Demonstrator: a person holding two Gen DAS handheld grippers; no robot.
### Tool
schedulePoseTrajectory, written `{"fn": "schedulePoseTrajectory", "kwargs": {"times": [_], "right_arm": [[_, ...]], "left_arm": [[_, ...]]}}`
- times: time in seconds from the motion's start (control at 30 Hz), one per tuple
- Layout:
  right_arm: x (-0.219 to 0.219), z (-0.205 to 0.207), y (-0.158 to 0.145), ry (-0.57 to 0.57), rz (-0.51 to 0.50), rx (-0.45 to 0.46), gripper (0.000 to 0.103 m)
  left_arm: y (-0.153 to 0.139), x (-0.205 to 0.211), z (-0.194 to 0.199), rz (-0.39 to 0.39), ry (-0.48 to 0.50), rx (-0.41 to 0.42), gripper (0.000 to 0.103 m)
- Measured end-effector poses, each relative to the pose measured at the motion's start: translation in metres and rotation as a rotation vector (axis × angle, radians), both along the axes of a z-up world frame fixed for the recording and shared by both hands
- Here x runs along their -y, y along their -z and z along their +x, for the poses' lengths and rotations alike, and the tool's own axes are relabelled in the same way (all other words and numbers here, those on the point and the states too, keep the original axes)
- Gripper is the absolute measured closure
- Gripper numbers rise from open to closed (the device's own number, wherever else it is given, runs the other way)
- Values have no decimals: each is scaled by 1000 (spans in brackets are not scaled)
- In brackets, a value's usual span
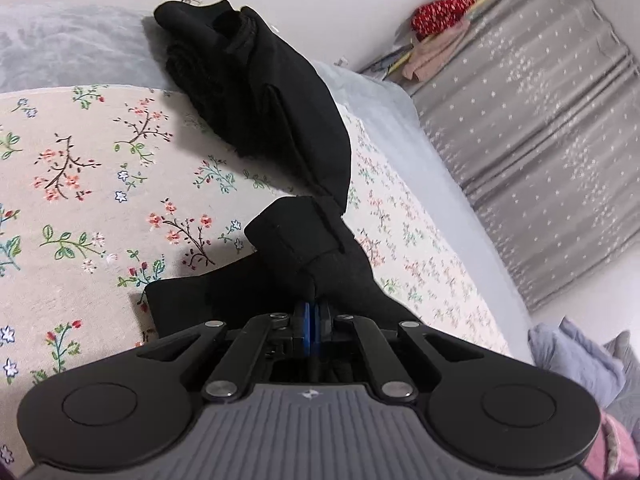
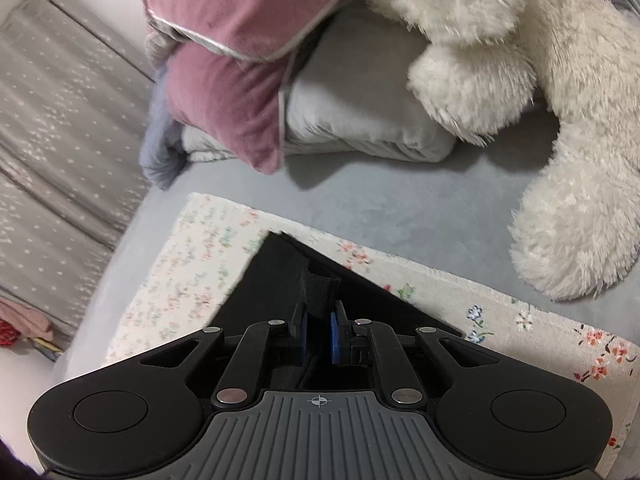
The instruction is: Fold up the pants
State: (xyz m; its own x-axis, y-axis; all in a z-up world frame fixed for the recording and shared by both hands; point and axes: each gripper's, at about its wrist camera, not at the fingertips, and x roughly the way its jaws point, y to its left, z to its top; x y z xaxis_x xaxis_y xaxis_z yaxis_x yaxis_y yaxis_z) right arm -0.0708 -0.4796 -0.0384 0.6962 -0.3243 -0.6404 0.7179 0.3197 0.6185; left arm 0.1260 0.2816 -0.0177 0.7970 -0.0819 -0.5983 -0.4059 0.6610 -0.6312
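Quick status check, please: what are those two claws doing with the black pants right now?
Left gripper shut on the black pants, fabric lifted off the floral cloth. Right gripper pinching a pants fold. White plush toy nearby, not in the way.

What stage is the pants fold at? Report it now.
Done: little, as the black fabric pants are not yet a flat stack; their far end lies bunched near the grey blanket.
In hand: the left gripper and right gripper each have their jaws shut on the pants, lifting cloth above the floral cream cloth.
Left: lay the held ends over, flatten, and fold again, probably.
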Motion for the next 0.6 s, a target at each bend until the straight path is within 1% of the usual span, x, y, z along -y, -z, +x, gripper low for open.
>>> {"fn": "schedulePoseTrajectory", "kwargs": {"times": [0.03, 0.1, 0.2, 0.27, 0.33, 0.43, 0.5, 0.6], "right_arm": [[0, -1, -3, -7, -11, 4, 94], [0, -2, -4, -17, -25, -18, 94], [4, -7, 1, -17, -8, -27, 94], [4, -9, 0, -23, -10, -13, 94], [2, -13, -4, -30, -20, 8, 94], [1, -17, -6, -21, -28, 8, 94], [2, -20, -4, -15, -21, 9, 94], [1, -21, -3, -22, -30, -16, 94]], "left_arm": [[-1, 1, 1, 0, -1, 5, 103], [-3, 1, -2, 8, -1, 5, 103], [-2, 2, -5, 26, 8, -4, 103], [-1, 2, -8, 36, 10, -14, 103], [0, 0, -12, 28, 8, -14, 103], [-1, -1, -17, 32, 15, -6, 103], [0, 0, -18, 49, 26, -19, 103], [8, 0, -15, 63, 43, -75, 103]]}}
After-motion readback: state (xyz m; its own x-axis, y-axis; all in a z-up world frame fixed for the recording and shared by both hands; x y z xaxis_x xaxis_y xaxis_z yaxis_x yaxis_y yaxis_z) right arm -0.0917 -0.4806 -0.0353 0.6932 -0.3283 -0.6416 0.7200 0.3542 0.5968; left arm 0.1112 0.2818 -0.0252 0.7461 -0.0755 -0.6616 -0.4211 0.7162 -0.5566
